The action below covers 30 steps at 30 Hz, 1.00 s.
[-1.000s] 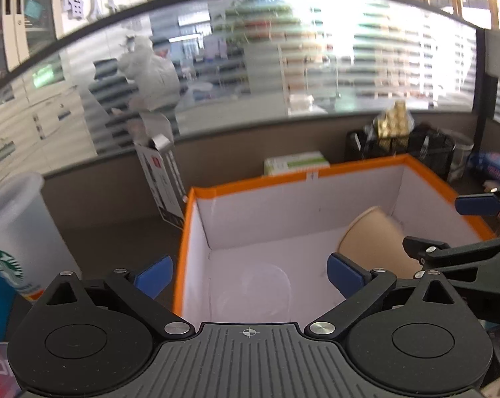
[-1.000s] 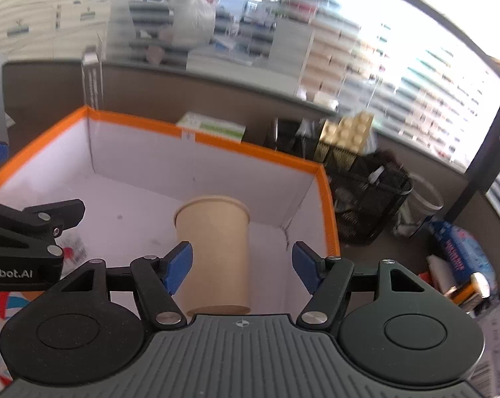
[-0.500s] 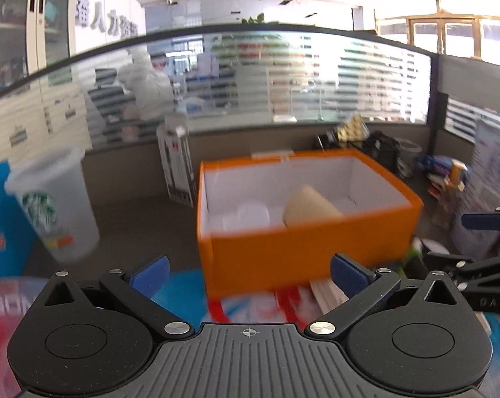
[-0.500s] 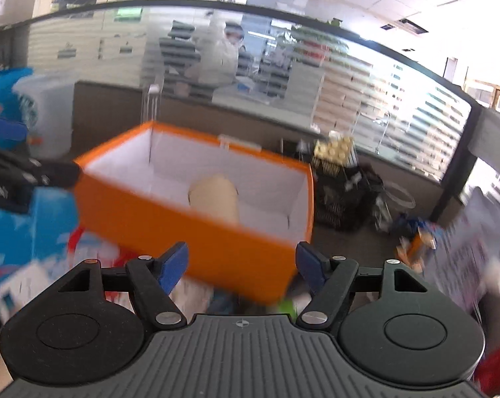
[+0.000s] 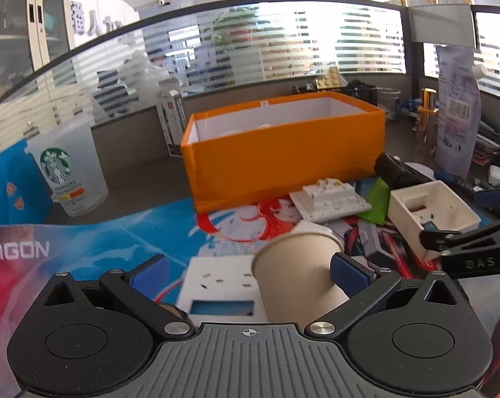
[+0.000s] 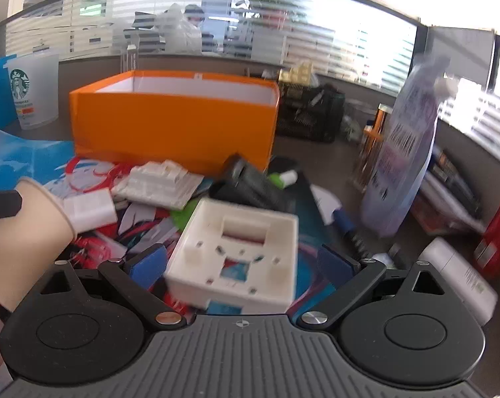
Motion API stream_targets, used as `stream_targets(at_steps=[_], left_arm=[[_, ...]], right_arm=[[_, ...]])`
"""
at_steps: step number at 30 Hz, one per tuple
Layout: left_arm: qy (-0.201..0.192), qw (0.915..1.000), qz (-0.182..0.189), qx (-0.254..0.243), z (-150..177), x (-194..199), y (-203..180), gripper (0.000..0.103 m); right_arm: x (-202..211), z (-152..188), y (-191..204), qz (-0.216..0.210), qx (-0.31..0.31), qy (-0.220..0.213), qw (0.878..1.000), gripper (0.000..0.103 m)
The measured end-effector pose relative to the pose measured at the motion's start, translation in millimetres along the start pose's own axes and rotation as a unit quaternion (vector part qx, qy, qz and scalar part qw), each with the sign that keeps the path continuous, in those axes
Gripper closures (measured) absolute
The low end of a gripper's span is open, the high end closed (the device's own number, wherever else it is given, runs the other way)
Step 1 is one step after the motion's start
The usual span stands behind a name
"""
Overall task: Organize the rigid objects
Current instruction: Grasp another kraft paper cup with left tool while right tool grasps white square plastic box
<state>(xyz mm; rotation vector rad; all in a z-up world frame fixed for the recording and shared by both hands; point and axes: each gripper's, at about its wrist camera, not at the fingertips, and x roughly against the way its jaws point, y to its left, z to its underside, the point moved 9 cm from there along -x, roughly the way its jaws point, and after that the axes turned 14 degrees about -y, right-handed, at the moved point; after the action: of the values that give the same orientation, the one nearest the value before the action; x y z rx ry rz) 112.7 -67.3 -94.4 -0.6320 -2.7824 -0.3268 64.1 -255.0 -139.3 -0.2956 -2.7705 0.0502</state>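
An orange box (image 5: 283, 156) with a white inside stands behind the clutter; it also shows in the right wrist view (image 6: 173, 122). My left gripper (image 5: 248, 273) is open low over the mat, with a brown paper cup (image 5: 299, 275) lying between its fingers beside a white socket block (image 5: 221, 290). My right gripper (image 6: 241, 262) is open around a white square plastic housing (image 6: 236, 255), jaws apart from its sides. A white stepped part (image 5: 329, 197) lies in front of the box.
A Starbucks cup (image 5: 67, 169) stands at left. A black cylinder (image 6: 253, 185), green piece (image 5: 377, 199), white adapter (image 6: 90, 207) and white device (image 6: 459, 275) lie on the printed mat (image 5: 117, 238). A tall plastic bag (image 6: 405, 146) and black basket (image 6: 313, 112) stand behind.
Both grippers have pulled back from over the orange box and dropped low to the mat. The box is now farther off; a paper cup and the white housing now sit between the jaws.
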Motion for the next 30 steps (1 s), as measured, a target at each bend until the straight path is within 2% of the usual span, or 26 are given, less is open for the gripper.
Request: stream_targets(at_steps=[5,12,17,21,23,24,25,26,27,30], left_arm=[[0.004,1.0,-0.001,0.0,4,2,-3,0.0],[0.025,0.9986,0.045,0.013,19,0,-20,0.0],[0.026,0.9981,0.054,0.015,25,-7,-25,0.0],[0.037,0.9959,0.073,0.04,33,-12,-27,0.0],[0.056,0.9935,0.084,0.052,40,-15,-29,0.005],[0.065,0.9923,0.09,0.054,44,-17,-30,0.012],[0.057,0.9938,0.086,0.041,43,-15,-31,0.024],[0.054,0.9946,0.083,0.03,43,-15,-33,0.03],[0.051,0.995,0.082,0.023,43,-14,-33,0.042],[0.055,0.9932,0.092,0.046,41,-14,-30,0.042]], right_arm=[[-12,10,-1,0.012,-0.011,0.011,1.0,0.001],[-24,24,-9,0.011,-0.053,0.031,0.998,0.001],[-27,26,-9,0.008,-0.056,0.03,0.998,0.001],[-26,24,-5,0.001,-0.044,0.022,0.999,0.016],[-26,24,-6,0.002,-0.044,0.023,0.999,0.016],[-26,24,-6,0.001,-0.044,0.023,0.999,0.016],[-26,23,-6,0.001,-0.045,0.022,0.999,0.016],[-26,23,-6,0.001,-0.044,0.022,0.999,0.016],[-26,23,-6,0.001,-0.045,0.022,0.999,0.016],[-25,23,-6,0.002,-0.045,0.024,0.999,0.017]])
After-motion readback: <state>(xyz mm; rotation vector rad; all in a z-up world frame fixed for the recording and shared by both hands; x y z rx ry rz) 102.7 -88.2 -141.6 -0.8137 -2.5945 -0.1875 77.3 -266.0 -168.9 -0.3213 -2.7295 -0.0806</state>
